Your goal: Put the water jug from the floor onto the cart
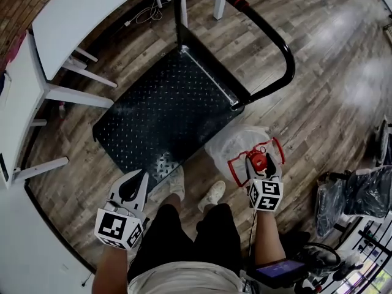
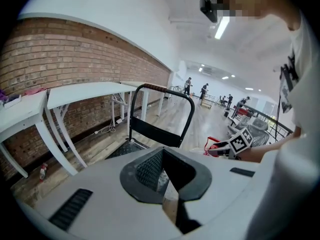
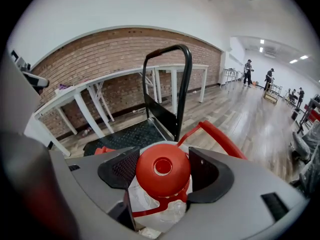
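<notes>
Head view: mounted above the person, facing steeply down; the cart (image 1: 165, 109) deck occupies frame centre. Left gripper view: mounted on the left gripper (image 2: 162, 176), close behind its jaws, facing level across the room, cart (image 2: 155, 131) at centre. Right gripper view: mounted likewise on the right gripper (image 3: 163, 174), water jug (image 3: 162, 168) cap very near at lower centre. All three views share the cart

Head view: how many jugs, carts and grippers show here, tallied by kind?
water jug: 1
cart: 1
grippers: 2, the left gripper and the right gripper
Total: 4
</notes>
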Available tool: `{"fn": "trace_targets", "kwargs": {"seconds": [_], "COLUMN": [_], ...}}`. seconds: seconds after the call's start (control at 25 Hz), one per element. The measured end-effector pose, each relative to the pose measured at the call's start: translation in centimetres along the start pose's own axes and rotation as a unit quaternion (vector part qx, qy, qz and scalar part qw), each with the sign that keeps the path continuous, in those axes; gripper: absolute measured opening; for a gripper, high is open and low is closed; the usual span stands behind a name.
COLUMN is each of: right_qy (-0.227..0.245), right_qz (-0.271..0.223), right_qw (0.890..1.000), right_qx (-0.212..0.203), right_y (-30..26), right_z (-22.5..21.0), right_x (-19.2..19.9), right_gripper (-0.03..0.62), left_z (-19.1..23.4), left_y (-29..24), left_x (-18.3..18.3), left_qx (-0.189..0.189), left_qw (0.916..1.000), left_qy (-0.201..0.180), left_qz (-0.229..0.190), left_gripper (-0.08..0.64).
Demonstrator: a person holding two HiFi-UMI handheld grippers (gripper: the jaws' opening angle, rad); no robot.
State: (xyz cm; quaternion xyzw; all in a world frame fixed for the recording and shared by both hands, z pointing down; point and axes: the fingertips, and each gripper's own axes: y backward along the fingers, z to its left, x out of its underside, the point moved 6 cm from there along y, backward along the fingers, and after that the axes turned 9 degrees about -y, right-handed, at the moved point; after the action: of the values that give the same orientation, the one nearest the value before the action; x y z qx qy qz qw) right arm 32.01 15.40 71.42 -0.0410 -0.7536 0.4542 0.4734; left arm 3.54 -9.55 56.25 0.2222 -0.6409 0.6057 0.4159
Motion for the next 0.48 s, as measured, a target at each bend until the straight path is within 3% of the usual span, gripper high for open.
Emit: {"fn": "trace_targets", "kwargs": {"seconds": [0.24,0.48], "right_qy": [0.018,0.072], "right_qz": [0.012,0.028], "right_qw": [1.0,0.996], "right_qx": [-0.008,-0.047], "right_y": [5.8,7.9], "right_z": [4.2,10.0], "right_x": [-7.0,-13.8], "right_gripper": [0.313,0.313], "left_z": [4.1,10.9], "left_y": [2.1,4.1], "left_x": [-3.0,-4.4], "left_qx": [-0.009,-0.057], "left_qw": [0.9991,0.9929], "left_qy": [0.017,0.071], "left_qz": [-0.037,-0.077], "left_gripper": [0.0,0.0]}}
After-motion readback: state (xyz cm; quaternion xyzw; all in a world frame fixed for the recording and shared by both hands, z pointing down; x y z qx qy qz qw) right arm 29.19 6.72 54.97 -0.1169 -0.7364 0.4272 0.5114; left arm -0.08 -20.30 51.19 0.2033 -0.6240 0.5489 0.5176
